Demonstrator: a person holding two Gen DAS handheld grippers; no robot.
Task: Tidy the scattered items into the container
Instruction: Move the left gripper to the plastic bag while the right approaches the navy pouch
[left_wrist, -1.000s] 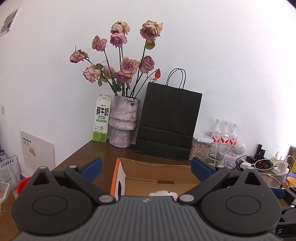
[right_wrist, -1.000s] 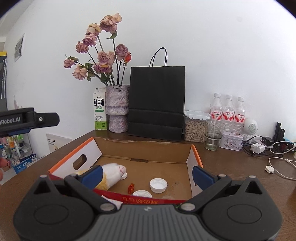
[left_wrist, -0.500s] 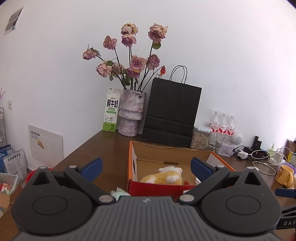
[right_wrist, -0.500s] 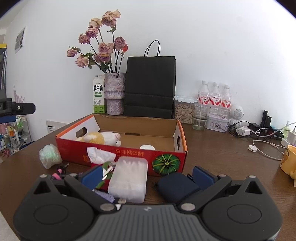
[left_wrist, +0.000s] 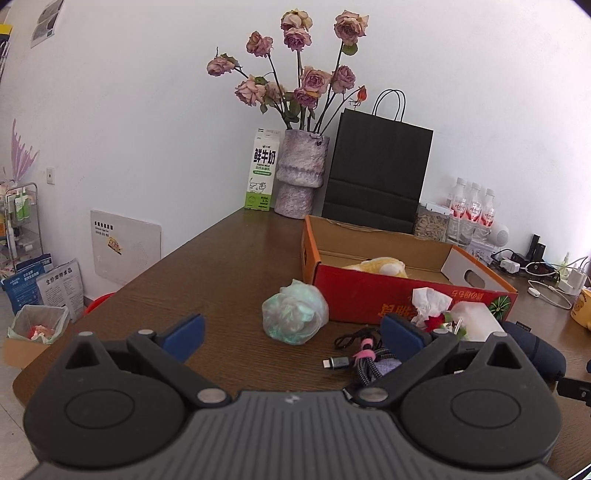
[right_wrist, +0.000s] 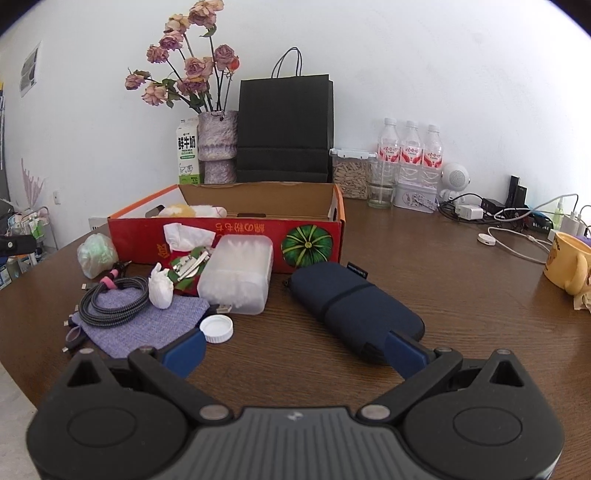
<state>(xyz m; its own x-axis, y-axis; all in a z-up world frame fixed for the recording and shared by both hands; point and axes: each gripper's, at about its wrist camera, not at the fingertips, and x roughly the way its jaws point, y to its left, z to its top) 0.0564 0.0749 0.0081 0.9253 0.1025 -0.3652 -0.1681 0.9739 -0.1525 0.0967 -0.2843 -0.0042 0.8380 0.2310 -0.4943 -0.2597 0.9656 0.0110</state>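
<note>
Soft-looking navy pouch (right_wrist: 354, 306) lies on the bench (right_wrist: 443, 295) before the red box (right_wrist: 229, 240), likely light and squashy, best pinched mid-body by the wide-open, empty right tool (right_wrist: 295, 350).

Both tools, the left tool (left_wrist: 291, 334) and right tool (right_wrist: 293, 349), now sit pulled back from the red-and-orange cardboard box (right_wrist: 236, 236), no longer above its interior; scattered items before it enter view.

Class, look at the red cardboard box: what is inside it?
Inside the red box, a yellow-and-white plush toy shows above the near wall. That wall hides the box floor, so other contents cannot be seen.
</note>
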